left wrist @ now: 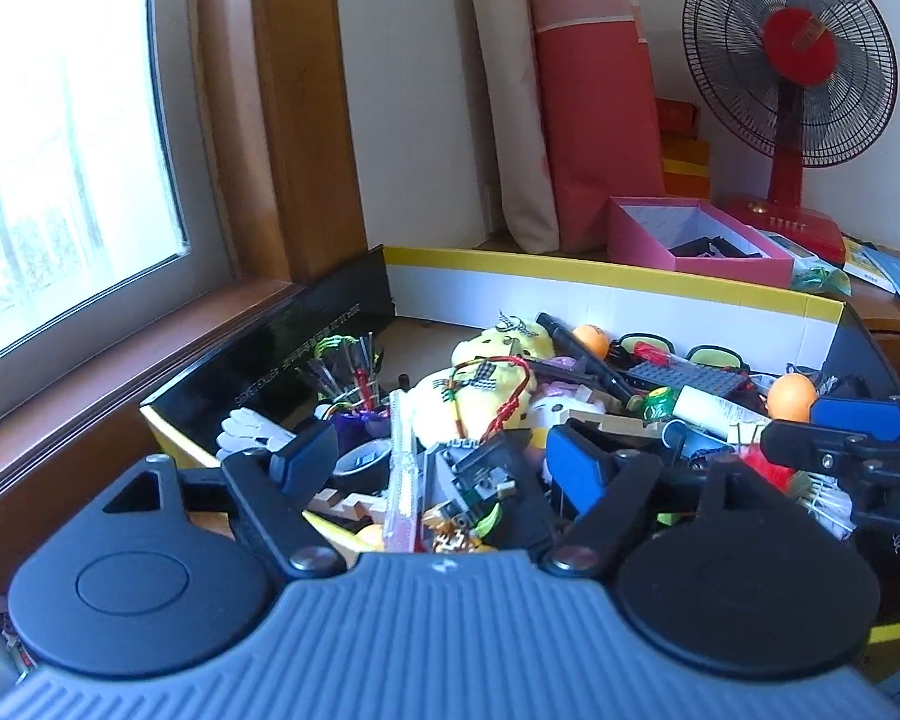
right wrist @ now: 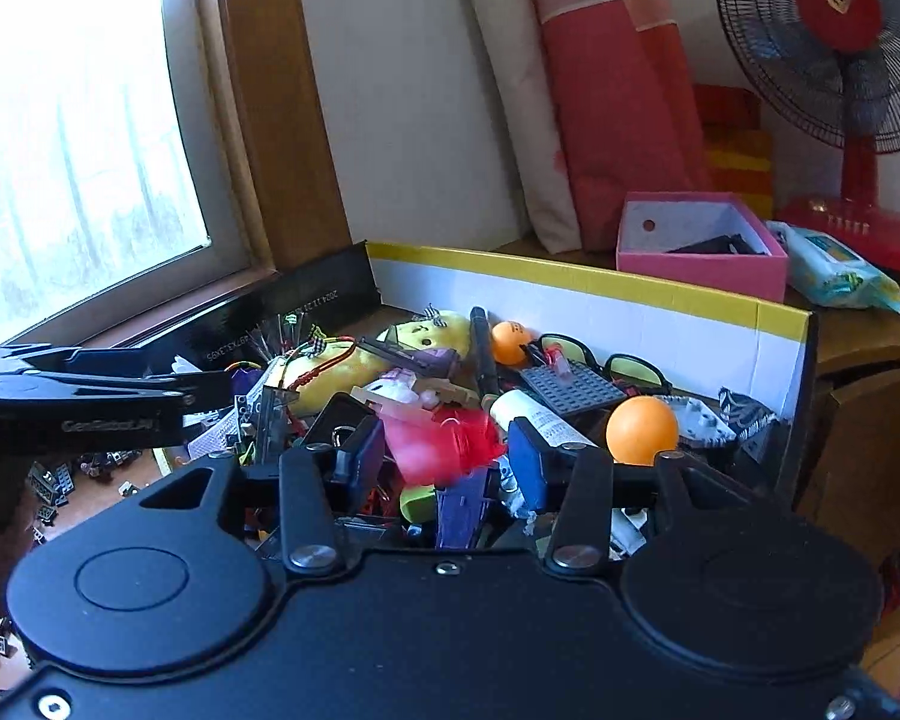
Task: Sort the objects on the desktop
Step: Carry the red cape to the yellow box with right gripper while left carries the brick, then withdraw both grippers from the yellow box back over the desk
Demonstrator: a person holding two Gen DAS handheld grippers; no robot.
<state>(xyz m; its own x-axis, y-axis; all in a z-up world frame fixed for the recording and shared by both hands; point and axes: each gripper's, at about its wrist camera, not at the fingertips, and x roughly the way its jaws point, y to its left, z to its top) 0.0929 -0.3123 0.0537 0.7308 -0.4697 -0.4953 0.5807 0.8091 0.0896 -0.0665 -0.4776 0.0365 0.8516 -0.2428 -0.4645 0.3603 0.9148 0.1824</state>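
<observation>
Fingers: left gripper (left wrist: 444, 462) spread over box (left wrist: 600, 276) clutter, empty; right gripper (right wrist: 447, 450) pinched red toy (right wrist: 444, 441), likely mid-pick; next: lift clear.

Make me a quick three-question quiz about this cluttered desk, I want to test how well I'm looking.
1. True or false: the pink box sits inside the yellow-rimmed box.
2. What colour is the hub of the fan? A blue, B red, C green.
3. How many orange balls show in the right wrist view?

Key:
1. False. It stands behind the yellow-rimmed box, on the desk.
2. B.
3. Two, both lying among the toys in the yellow-rimmed box.
</observation>
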